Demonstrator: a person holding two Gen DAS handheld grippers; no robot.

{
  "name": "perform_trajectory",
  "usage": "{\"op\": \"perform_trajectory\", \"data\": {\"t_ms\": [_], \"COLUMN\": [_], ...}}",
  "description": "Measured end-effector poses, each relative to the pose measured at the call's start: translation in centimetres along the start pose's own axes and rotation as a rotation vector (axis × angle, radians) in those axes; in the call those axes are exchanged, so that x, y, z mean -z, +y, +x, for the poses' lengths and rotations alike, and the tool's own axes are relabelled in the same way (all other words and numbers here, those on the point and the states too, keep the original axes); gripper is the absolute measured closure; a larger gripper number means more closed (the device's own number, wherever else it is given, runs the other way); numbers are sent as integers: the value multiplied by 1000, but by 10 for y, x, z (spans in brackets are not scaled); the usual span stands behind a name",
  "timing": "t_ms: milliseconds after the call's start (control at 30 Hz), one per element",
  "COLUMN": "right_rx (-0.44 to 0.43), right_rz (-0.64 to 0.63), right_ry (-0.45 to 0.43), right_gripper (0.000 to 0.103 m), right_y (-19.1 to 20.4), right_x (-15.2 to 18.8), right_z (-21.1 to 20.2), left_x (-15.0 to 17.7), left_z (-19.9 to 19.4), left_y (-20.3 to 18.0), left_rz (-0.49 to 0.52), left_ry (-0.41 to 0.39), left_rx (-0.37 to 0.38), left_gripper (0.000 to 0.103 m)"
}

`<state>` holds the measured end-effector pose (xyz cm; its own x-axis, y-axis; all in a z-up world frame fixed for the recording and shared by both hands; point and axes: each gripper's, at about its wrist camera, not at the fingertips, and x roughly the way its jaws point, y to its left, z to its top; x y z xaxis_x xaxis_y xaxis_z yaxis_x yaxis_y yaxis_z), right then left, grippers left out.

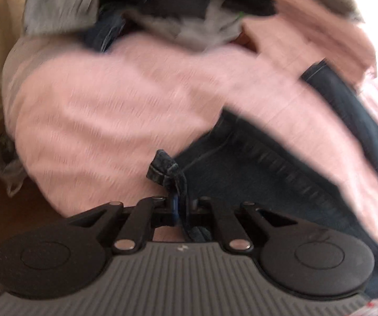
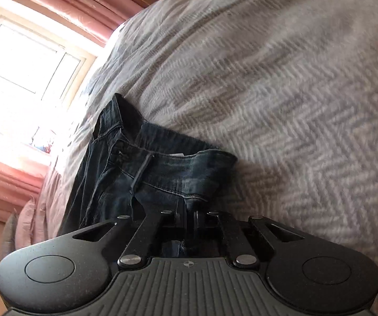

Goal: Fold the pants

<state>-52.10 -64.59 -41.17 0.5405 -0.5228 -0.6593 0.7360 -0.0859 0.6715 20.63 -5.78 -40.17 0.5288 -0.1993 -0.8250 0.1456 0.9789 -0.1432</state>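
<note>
left gripper (image 1: 177, 208): jaws clamped on a bunched denim edge of the jeans (image 1: 241, 163), the fabric pinched between them and poking up just past the tips; probably a corner hold taken so the cloth can be lifted and drawn flat.
jeans, left view: dark denim runs from the gripper up and to the right, lying on the pink cover (image 1: 96, 110); a fold of that cover lies over part of the jeans, so not all of the garment shows.
pile (image 1: 162, 8): grey and dark clothes heaped beyond the jeans, at the far end of the cover; blurred, items not told apart; likely laundry waiting its turn.
right gripper (image 2: 187, 218): jaws together on denim just below the waistband (image 2: 178, 158); a second hold, I judge, so both hands can spread the jeans before the first fold.
jeans, right view: waistband end lies open and rumpled on the herringbone blanket (image 2: 281, 92), a belt loop standing near the gripper; no fold made yet.
only in the left view: the pile and the pinched corner.
only in the right view: the waistband, the blanket weave, and the window (image 2: 30, 58) with pink curtains (image 2: 9, 181) left of the jeans.
</note>
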Motion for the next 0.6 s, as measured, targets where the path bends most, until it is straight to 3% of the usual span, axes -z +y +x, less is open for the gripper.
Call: {"op": "perform_trajectory", "data": {"t_ms": [67,100,167,200,267,300,400,467,533,600], "right_rx": [-82,-83,-4,48,177,191,264,340,384,366], "right_rz": [-30,-55,-91,-95,-118,-133,-241,-308,-360,-353], "right_ry": [-52,-59,-3,59,128,129,109,91,66,52], "right_gripper": [103,103,103,103,96,91,69,67,65,64], "right_y": [7,9,1,-6,-12,-10,10,24,35,37], "right_x": [-10,-12,-14,-11,-8,-7,-5,-4,2,8], "right_z": [-25,-35,-36,-28,-17,-18,-29,-36,-42,-45], "left_x": [-4,-1,13,20,26,24,12,-1,-12,-22], "left_z": [-13,-11,8,12,4,-2,-17,-25,-32,-33], "left_y": [2,3,5,4,1,4,28,35,26,2], "left_rz": [35,63,124,168,222,221,171,126,171,259], "left_ry": [-61,-53,61,78,50,35,24,-4,-35,-48], "left_rx": [47,19,-73,-104,-151,-172,-251,-318,-238,-139], "left_gripper": [98,97,95,91,79,71,60,68,67,63]}}
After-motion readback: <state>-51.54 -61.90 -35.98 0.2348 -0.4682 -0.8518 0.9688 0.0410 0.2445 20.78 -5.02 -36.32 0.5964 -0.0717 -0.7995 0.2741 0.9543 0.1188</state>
